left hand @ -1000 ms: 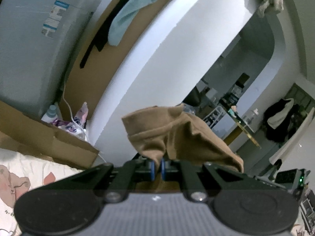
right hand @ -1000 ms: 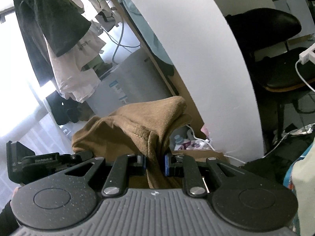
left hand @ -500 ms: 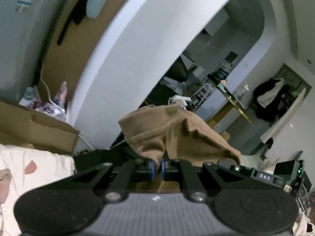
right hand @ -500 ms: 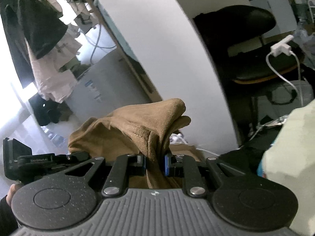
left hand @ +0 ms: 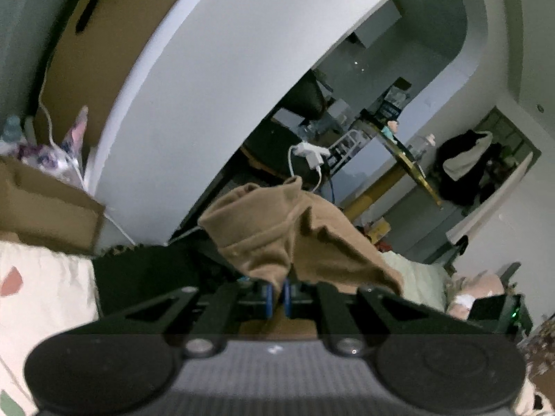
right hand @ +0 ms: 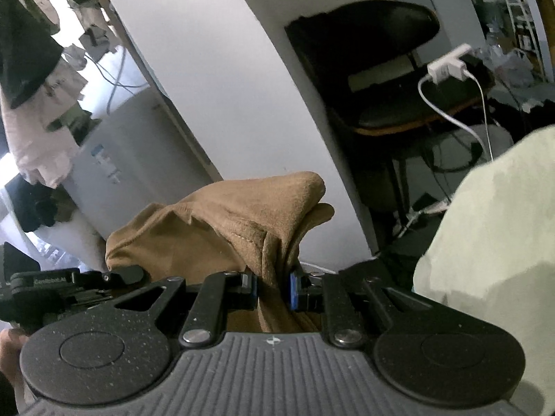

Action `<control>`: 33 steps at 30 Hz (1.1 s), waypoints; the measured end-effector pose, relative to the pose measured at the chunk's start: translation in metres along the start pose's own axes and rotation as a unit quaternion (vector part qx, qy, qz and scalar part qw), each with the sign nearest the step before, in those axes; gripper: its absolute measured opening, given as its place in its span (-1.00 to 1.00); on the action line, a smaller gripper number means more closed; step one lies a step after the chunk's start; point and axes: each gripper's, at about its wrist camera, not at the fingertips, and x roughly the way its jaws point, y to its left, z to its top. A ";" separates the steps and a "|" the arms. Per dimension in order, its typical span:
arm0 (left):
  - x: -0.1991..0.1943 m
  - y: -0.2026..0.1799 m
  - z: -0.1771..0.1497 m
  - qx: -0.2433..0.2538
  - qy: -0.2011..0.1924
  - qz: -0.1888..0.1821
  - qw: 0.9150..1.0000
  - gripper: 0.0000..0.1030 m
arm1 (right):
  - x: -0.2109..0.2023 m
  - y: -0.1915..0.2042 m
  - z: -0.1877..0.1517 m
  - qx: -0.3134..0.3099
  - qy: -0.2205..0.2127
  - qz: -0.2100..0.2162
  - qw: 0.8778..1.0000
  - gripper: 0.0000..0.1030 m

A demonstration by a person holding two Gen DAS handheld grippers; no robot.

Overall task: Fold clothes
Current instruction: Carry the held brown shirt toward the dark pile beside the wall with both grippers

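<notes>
Left gripper (left hand: pixel 276 293) and right gripper (right hand: pixel 273 289) each clamp a bunched edge of the brown garment (right hand: pixel 222 228), apparently lifted. Keep both pinches firm, edges level, cloth taut.

The left gripper (left hand: pixel 276 293) clamps a bunched brown garment (left hand: pixel 295 239), held aloft before a white wall (left hand: pixel 215 79) and cardboard box (left hand: pixel 45 215).

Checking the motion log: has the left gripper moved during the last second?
Yes. The left gripper, shut on the brown garment, swung right: the cardboard box slid to the view's left edge.
</notes>
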 end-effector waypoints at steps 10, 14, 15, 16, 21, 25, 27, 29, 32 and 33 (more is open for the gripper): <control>0.048 0.056 -0.020 -0.027 0.032 0.010 0.999 -0.88 | 0.065 -0.046 -0.038 0.026 0.033 -0.033 0.999 -0.68; 0.058 0.073 -0.030 -0.031 0.042 0.013 0.999 -0.87 | 0.081 -0.054 -0.048 0.023 0.042 -0.039 0.998 -0.69; 0.061 0.076 -0.032 -0.031 0.043 0.014 0.999 -0.87 | 0.085 -0.056 -0.049 0.023 0.044 -0.041 0.998 -0.69; 0.063 0.079 -0.033 -0.031 0.044 0.014 0.998 -0.87 | 0.088 -0.058 -0.051 0.022 0.046 -0.042 0.998 -0.69; 0.076 0.090 -0.038 -0.033 0.050 0.014 0.998 -0.87 | 0.104 -0.067 -0.060 0.022 0.054 -0.051 0.997 -0.68; 0.088 0.104 -0.041 -0.035 0.056 0.023 0.998 -0.87 | 0.124 -0.076 -0.069 0.016 0.061 -0.056 0.996 -0.69; 0.093 0.113 -0.044 -0.034 0.055 0.031 0.997 -0.87 | 0.135 -0.080 -0.074 0.013 0.064 -0.059 0.996 -0.69; 0.100 0.122 -0.048 -0.033 0.059 0.037 0.997 -0.87 | 0.146 -0.085 -0.079 0.009 0.067 -0.061 0.996 -0.68; 0.114 0.140 -0.052 -0.037 0.067 0.040 0.996 -0.87 | 0.163 -0.092 -0.086 0.004 0.072 -0.065 0.995 -0.69; 0.119 0.146 -0.053 -0.037 0.069 0.041 0.996 -0.87 | 0.169 -0.094 -0.089 0.002 0.074 -0.067 0.995 -0.68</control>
